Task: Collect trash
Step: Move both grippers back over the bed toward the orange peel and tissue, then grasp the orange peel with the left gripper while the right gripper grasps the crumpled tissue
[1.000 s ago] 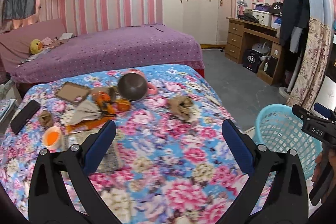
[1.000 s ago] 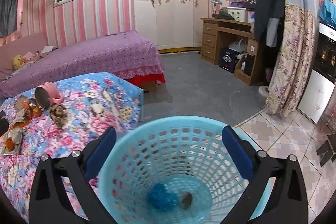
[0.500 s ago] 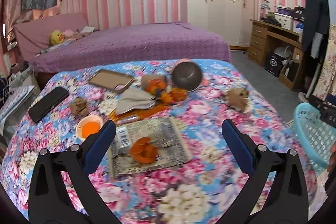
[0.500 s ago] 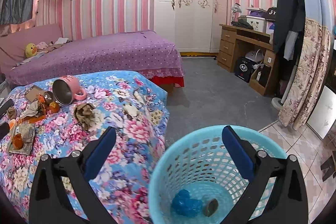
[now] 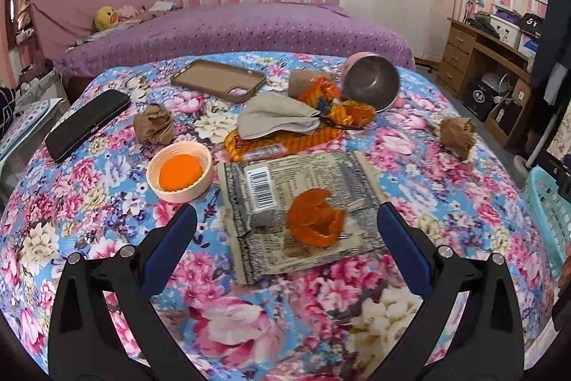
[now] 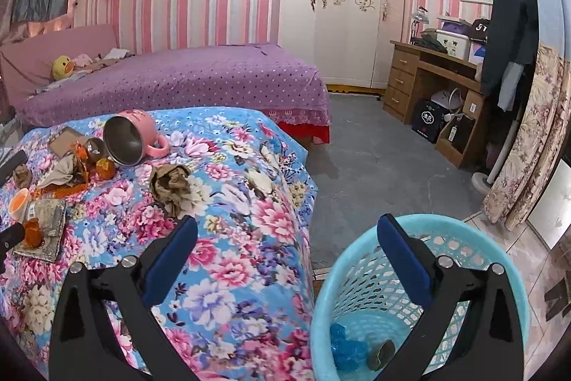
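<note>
The left claw (image 5: 285, 234) hangs wide open over the flowered tabletop (image 5: 321, 309), its 2 blue pads spread to either side of a flattened grey wrapper (image 5: 285, 202) and gripping nothing. That wrapper lies printed side up, barcode toward the left, its long axis running roughly left to right across the view with the near edge curling slightly. On top of it, toward the right, sits an orange peel (image 5: 314, 220), cupped and torn, open side up. Just left of the wrapper is a pale cap (image 5: 180, 172) with an orange inside. Beyond the wrapper, an orange foil wrapper (image 5: 271, 141) stretches left to right under a grey cloth (image 5: 274, 120), with more peel (image 5: 357, 115) beside a tipped pink mug (image 5: 371, 83) whose steel mouth faces the camera. 2 crumpled brown paper balls wait too: 1 at left (image 5: 153, 127) near a black case (image 5: 87, 124), 1 at right (image 5: 456, 134) near the tabletop's edge. A brown phone case (image 5: 217, 81) lies at the far side. Over on the right, the right claw (image 6: 285, 231) is open and empty as well, 1 pad over the tabletop, the other over the rim of the turquoise basket (image 6: 506, 274) standing on the floor just beside the tabletop. In the basket's bottom: a blue crumpled piece (image 6: 344, 347) and a small dark scrap (image 6: 382, 349).
</note>
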Motion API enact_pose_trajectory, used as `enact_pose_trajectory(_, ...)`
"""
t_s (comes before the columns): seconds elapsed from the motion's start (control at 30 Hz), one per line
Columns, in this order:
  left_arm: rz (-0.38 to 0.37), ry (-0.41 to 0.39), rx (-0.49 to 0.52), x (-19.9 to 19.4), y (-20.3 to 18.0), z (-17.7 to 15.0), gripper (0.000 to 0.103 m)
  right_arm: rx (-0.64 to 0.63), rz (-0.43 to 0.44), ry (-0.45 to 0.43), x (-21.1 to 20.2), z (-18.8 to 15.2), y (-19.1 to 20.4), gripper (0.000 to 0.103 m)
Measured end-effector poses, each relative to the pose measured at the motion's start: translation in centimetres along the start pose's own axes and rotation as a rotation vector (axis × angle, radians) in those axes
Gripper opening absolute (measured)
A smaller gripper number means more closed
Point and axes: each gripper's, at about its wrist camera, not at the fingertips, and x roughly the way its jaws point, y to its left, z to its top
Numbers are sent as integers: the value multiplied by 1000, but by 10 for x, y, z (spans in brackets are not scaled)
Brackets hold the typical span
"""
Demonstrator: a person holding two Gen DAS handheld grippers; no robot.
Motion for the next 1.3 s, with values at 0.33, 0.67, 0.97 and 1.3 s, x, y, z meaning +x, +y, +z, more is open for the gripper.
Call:
enact_pose_trajectory(0.33,-53,93,32,22,-7,-1,68,-4,22,37,14,-1,19,98)
enact_pose_trajectory(0.67,-120,82,78,17,-16,0,17,-33,49,45,15,-4,35,98)
enact_pose_trajectory(0.97,-113,57,22,11,3,6,40,-82,60,49,16,-6,50,98)
enact_pose_trajectory(1.3,-157,46,8,18,-17,16,52,-83,66,53,16,-7,52,98)
